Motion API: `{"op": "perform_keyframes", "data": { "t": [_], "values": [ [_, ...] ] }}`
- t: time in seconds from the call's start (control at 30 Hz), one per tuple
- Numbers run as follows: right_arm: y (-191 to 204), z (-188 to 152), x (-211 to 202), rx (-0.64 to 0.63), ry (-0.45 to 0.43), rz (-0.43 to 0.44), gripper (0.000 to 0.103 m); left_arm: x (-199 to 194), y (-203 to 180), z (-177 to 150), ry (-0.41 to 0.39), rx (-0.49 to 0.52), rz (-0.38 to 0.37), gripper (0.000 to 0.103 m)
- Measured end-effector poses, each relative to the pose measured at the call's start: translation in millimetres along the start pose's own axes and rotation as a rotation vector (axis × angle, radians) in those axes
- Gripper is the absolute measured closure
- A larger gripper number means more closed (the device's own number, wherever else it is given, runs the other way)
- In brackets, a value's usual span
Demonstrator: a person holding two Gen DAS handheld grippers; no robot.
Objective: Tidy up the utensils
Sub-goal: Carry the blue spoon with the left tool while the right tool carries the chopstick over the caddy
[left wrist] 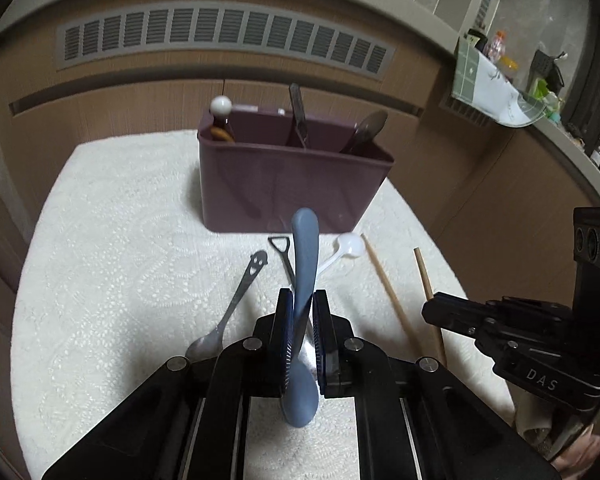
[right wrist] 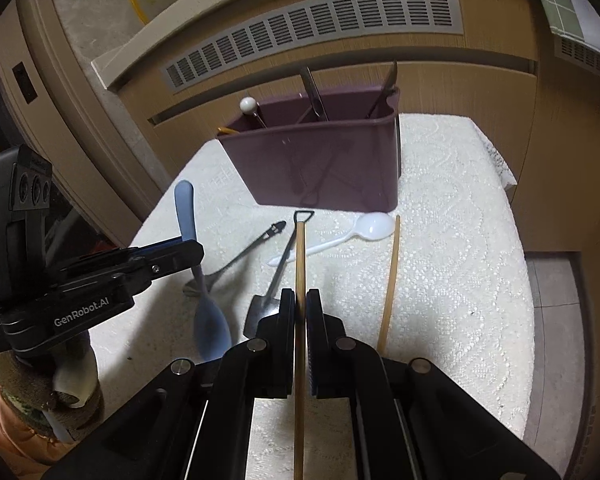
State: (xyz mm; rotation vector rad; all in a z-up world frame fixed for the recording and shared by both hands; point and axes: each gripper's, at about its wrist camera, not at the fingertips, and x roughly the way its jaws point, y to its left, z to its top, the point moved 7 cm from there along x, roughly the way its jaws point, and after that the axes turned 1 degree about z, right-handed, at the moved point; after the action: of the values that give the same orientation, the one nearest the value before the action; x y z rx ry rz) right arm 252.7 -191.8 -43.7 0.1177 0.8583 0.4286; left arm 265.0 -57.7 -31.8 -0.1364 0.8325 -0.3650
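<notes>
My left gripper (left wrist: 302,300) is shut on a blue spoon (left wrist: 305,264), handle pointing toward the purple utensil caddy (left wrist: 292,184); it also shows in the right wrist view (right wrist: 188,254). My right gripper (right wrist: 300,300) is shut on a wooden chopstick (right wrist: 300,256); it also shows in the left wrist view (left wrist: 430,314). A second chopstick (right wrist: 390,280) lies to its right. A metal spoon with a smiley handle (left wrist: 240,300), a black spatula-like utensil (right wrist: 278,276) and a white plastic spoon (right wrist: 352,234) lie on the white cloth (left wrist: 120,280).
The caddy (right wrist: 324,160) holds several utensils, among them a white-knobbed stick (left wrist: 221,106). Wooden cabinet fronts with a vent grille (left wrist: 220,36) stand behind the table. A cluttered counter (left wrist: 500,80) is at the right.
</notes>
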Motion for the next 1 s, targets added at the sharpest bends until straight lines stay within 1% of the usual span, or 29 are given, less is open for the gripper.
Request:
{"op": "perform_keyframes", "data": {
  "t": [0.13, 0.2, 0.3, 0.4, 0.43, 0.53, 0.63, 0.67, 0.7, 0.77, 0.9, 0.97, 1.0],
  "values": [
    [6.0, 5.5, -10.4, -0.015, -0.027, 0.002, 0.097, -11.8, -9.1, 7.0, -0.03, 0.021, -0.006, 0.093],
    [8.2, 7.4, -13.3, -0.023, -0.035, -0.001, 0.097, -8.1, -9.6, 8.9, -0.028, 0.024, -0.006, 0.093],
    [6.2, 7.6, -13.4, -0.02, -0.031, -0.016, 0.097, 6.3, 1.2, 7.3, 0.034, -0.001, 0.016, 0.092],
    [3.5, 4.2, -10.7, -0.011, -0.021, -0.016, 0.097, 31.0, 10.5, -2.5, 0.128, -0.036, 0.046, 0.091],
    [3.1, 3.1, -9.4, -0.009, -0.017, -0.015, 0.097, 44.6, 13.6, -6.9, 0.175, -0.053, 0.049, 0.09],
    [3.4, 0.8, -4.4, -0.014, -0.007, -0.013, 0.097, 75.4, 20.4, -13.0, 0.261, -0.094, 0.07, 0.089],
    [3.2, -0.6, -1.3, -0.017, -0.002, -0.012, 0.097, 101.4, 24.6, -10.7, 0.316, -0.111, 0.106, 0.089],
    [2.4, -0.6, -0.1, -0.016, 0.0, -0.012, 0.097, 106.1, 24.1, -5.8, 0.308, -0.11, 0.111, 0.089],
    [1.4, -0.6, 1.1, -0.014, 0.001, -0.013, 0.097, 109.4, 22.7, -1.4, 0.305, -0.1, 0.122, 0.086],
    [-0.4, -0.6, 3.8, -0.009, 0.004, -0.014, 0.097, 119.6, 16.6, 7.4, 0.302, -0.056, 0.149, 0.084],
    [-4.6, -1.2, 9.3, -0.007, 0.009, -0.027, 0.097, 130.4, 6.9, 13.7, 0.233, 0.053, 0.213, 0.084],
    [-8.5, -1.3, 13.4, -0.003, 0.014, -0.033, 0.097, 130.3, 2.6, 12.2, 0.198, 0.1, 0.23, 0.084],
    [-11.0, -1.1, 16.2, 0.003, 0.017, -0.035, 0.097, 129.8, 1.6, 11.5, 0.19, 0.108, 0.23, 0.084]
  ]
}}
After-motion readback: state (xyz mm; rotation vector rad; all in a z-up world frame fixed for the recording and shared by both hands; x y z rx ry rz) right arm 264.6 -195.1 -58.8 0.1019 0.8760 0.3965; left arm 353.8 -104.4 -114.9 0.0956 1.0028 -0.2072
